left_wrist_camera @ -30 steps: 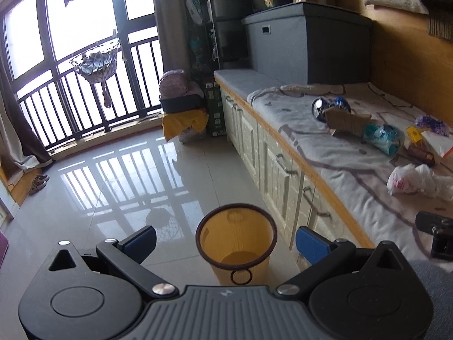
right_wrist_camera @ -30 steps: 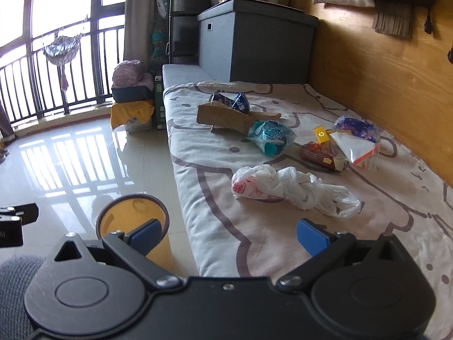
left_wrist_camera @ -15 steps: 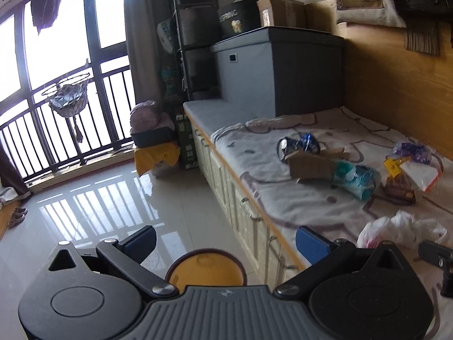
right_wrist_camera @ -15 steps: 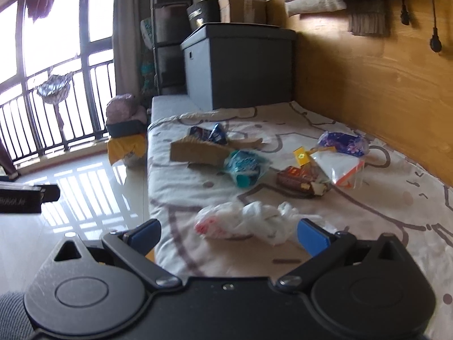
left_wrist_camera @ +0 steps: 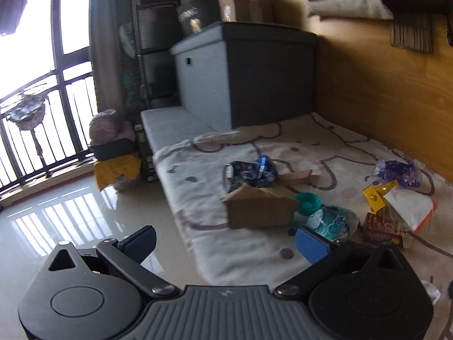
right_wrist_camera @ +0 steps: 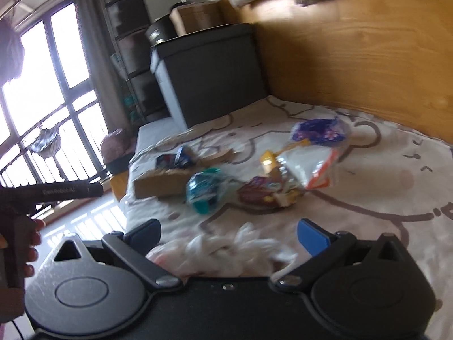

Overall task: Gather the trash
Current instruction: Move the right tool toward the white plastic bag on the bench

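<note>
Both grippers (fingers apart), white bag point(right_wrist_camera: 226, 250) between

- Blanket point(left_wrist_camera: 334, 147): cream, with purple-brown outline drawings and dots.
- Cardboard box point(left_wrist_camera: 259, 211): plain brown.
- Crumpled bag point(right_wrist_camera: 226, 250): white, with a pinkish patch.
- Packet point(right_wrist_camera: 317, 131): dark blue, pale flowers.
- Storage box point(left_wrist_camera: 246, 73): grey.
- Claw pads point(right_wrist_camera: 312, 236): blue on black.
</note>
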Demonstrator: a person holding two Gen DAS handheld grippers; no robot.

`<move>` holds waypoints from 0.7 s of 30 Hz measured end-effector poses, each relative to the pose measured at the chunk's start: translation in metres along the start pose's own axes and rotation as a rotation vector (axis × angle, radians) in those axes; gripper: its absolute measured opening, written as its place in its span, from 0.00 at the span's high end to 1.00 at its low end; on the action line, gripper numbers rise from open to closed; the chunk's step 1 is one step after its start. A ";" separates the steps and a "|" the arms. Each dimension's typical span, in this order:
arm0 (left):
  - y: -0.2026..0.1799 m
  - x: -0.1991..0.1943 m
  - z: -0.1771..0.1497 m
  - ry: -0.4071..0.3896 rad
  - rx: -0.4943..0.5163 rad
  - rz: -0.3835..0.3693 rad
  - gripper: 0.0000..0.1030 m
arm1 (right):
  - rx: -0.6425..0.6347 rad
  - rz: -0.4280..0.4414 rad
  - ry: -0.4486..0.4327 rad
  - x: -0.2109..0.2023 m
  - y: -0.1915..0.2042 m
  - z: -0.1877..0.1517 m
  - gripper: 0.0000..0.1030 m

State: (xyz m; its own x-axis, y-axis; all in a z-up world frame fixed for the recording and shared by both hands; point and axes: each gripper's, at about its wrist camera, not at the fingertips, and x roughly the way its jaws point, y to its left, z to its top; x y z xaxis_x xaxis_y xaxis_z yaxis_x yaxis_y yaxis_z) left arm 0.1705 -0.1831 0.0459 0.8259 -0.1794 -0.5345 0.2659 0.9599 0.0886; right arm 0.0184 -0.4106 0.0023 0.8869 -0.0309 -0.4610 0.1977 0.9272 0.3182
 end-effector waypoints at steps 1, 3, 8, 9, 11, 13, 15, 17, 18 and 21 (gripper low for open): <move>-0.003 0.008 0.002 0.006 -0.003 -0.007 0.00 | 0.010 -0.007 -0.001 0.002 -0.007 0.003 0.00; -0.008 0.024 0.006 0.018 -0.030 -0.022 0.00 | 0.018 -0.023 0.006 0.008 -0.019 0.009 0.00; -0.008 0.064 0.012 0.067 -0.128 -0.073 0.00 | -0.016 -0.057 0.023 0.027 -0.039 0.023 0.00; -0.007 0.070 0.012 0.071 -0.150 -0.091 0.00 | -0.025 -0.057 0.027 0.031 -0.042 0.025 0.00; -0.002 0.084 0.011 0.081 -0.191 -0.154 0.00 | -0.037 -0.054 0.042 0.041 -0.047 0.028 0.00; 0.004 0.096 0.008 0.095 -0.239 -0.191 0.00 | -0.046 -0.037 0.065 0.055 -0.049 0.030 0.00; 0.008 0.102 0.005 0.092 -0.279 -0.208 0.00 | -0.050 0.001 0.107 0.070 -0.048 0.029 0.00; 0.013 0.110 0.000 0.091 -0.311 -0.245 0.00 | -0.057 0.034 0.141 0.084 -0.045 0.028 0.00; 0.017 0.114 -0.002 0.088 -0.330 -0.272 0.00 | -0.062 0.051 0.155 0.091 -0.043 0.027 0.00; 0.028 0.123 -0.012 0.038 -0.400 -0.339 0.00 | -0.079 0.097 0.207 0.112 -0.038 0.024 0.00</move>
State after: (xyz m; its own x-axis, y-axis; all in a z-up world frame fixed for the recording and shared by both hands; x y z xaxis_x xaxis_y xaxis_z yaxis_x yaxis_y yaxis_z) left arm 0.2736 -0.1762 -0.0273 0.7058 -0.4935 -0.5083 0.2984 0.8578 -0.4185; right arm 0.1205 -0.4580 -0.0419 0.7940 0.1298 -0.5939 0.0751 0.9485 0.3077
